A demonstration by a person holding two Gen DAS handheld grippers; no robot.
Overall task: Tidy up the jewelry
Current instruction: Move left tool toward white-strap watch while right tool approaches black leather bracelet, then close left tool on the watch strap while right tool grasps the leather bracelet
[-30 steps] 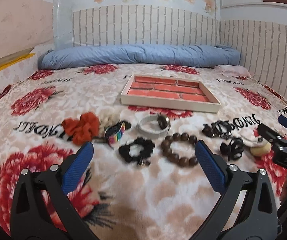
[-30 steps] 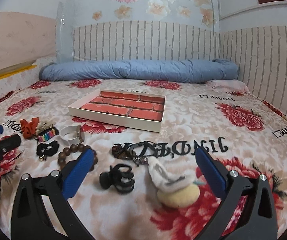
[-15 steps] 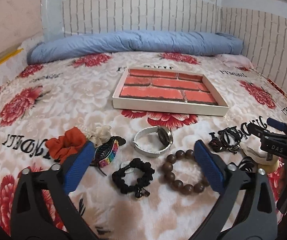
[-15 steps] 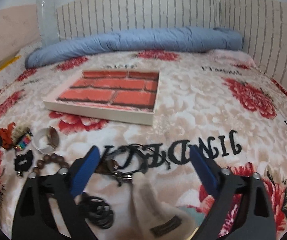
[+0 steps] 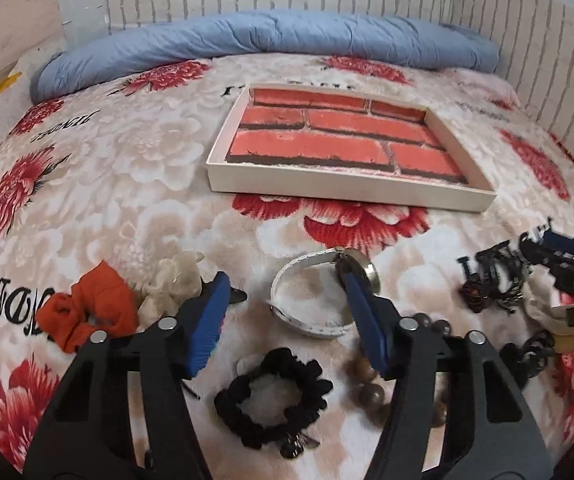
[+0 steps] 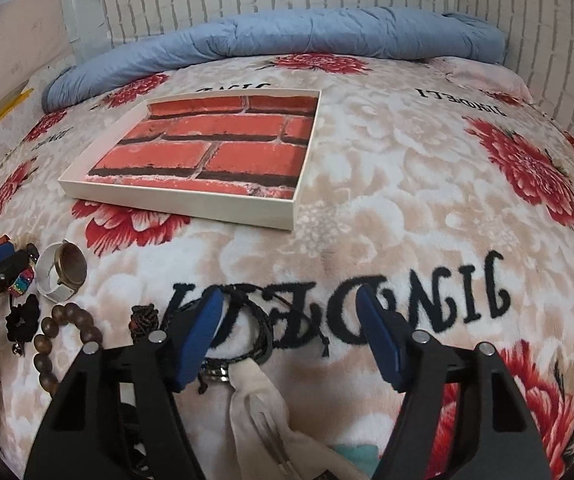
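L gripper (image 5: 287,300) released, jaws just been closing in, pads either side of the white-strap watch (image 5: 319,292) but not pressing it; black scrunchie (image 5: 273,396) at 6 o'clock of it, orange scrunchie (image 5: 87,312) at 9. R gripper (image 6: 291,320) also unclenched, jaws just been narrowing, over black cord bracelets (image 6: 255,328) w/ a cream cloth pouch (image 6: 259,404) below. Contact w/ cords prob none, view poor. Brick-print tray (image 5: 347,192) on the bed (image 6: 407,200) at 12, holds no jewelry. Wooden bead bracelet (image 6: 59,344) at R gripper's 9.
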